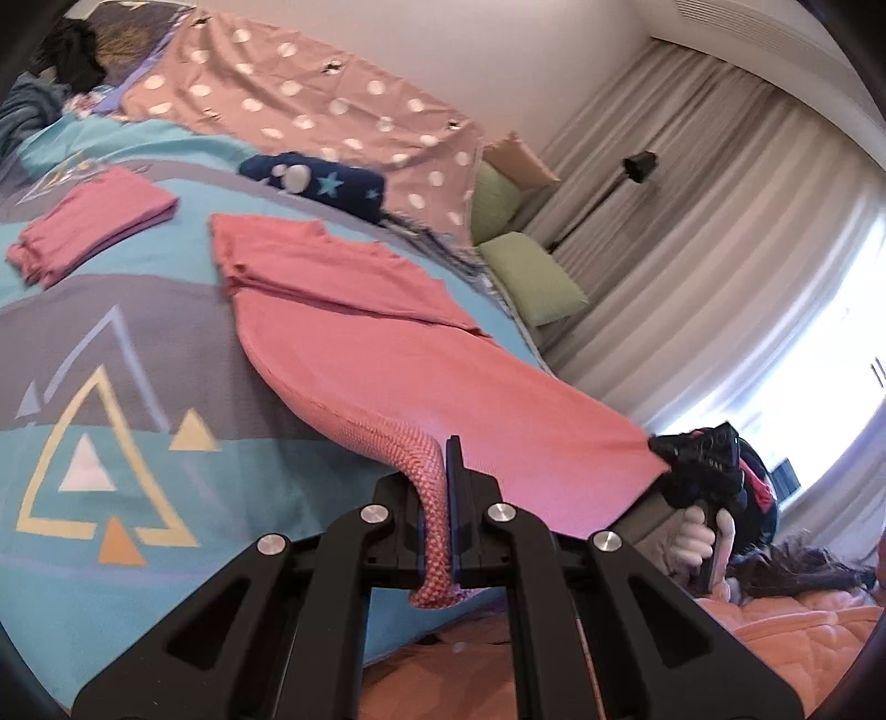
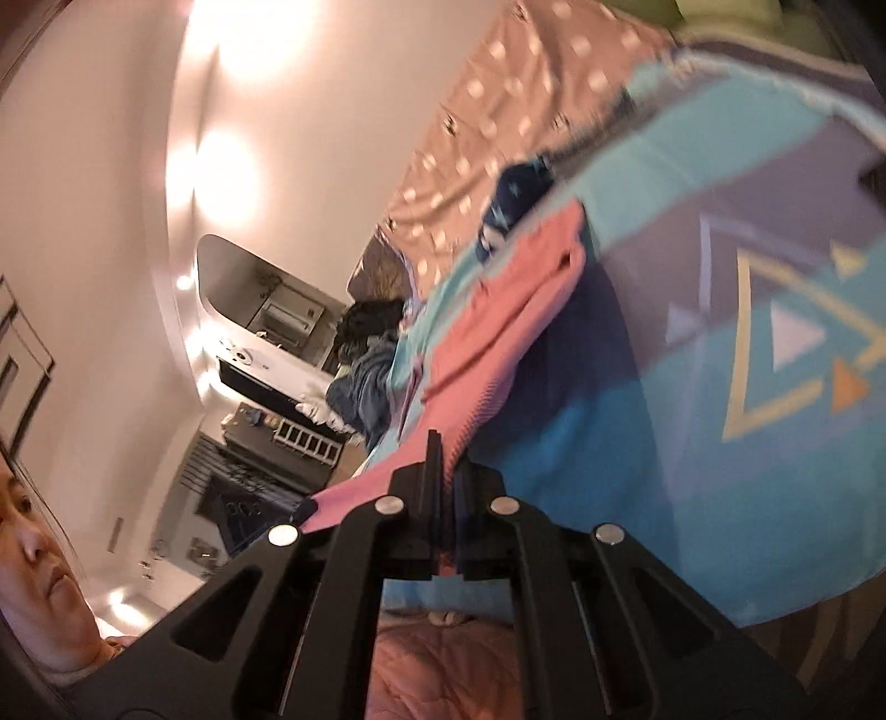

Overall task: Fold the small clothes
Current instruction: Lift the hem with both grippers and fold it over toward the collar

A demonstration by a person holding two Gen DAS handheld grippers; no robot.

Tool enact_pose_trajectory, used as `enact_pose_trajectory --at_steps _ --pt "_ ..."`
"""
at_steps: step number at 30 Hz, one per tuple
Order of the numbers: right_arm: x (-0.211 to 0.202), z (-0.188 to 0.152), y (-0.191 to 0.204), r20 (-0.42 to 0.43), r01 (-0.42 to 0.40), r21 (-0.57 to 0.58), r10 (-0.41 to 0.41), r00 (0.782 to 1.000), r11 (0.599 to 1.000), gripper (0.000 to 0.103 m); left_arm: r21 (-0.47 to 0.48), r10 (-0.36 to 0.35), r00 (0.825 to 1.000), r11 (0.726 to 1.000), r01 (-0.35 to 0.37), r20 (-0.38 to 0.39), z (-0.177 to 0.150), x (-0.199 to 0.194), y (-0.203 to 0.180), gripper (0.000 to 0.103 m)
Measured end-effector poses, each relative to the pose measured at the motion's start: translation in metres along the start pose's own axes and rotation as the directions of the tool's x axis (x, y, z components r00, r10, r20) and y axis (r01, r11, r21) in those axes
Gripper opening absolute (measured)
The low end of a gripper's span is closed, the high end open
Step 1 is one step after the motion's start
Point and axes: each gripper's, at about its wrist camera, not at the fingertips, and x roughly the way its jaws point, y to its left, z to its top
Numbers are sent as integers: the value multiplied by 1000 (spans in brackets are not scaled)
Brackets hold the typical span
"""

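Observation:
A pink garment (image 1: 387, 354) lies partly folded on the blue patterned bedspread (image 1: 127, 354), its near hem lifted off the bed. My left gripper (image 1: 446, 471) is shut on one hem corner. My right gripper (image 1: 673, 451) is shut on the other corner, seen at the right of the left wrist view. In the right wrist view my right gripper (image 2: 443, 459) pinches the pink garment (image 2: 498, 310), which stretches away over the bedspread (image 2: 692, 310).
A folded pink piece (image 1: 94, 221) lies at the left. A navy star-print garment (image 1: 326, 183) lies behind, beside a polka-dot sheet (image 1: 310, 94). Green pillows (image 1: 531, 277) and curtains are at the right. Dark clothes (image 1: 77, 50) are piled far back.

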Motion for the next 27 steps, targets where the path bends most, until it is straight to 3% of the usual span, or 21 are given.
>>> enact_pose_trajectory --at_steps 4,11,27 --pt "5 4 2 8 -15 -11 15 1000 1000 3 20 20 1000 1000 -20 0 -2 -4 -8 6" --pt "11 16 -10 18 -33 44 32 999 998 3 -45 22 1000 999 -22 7 -3 -4 6 6" --pt "50 72 4 90 -56 -9 57 994 998 3 -52 15 995 999 -10 97 56 12 14 6"
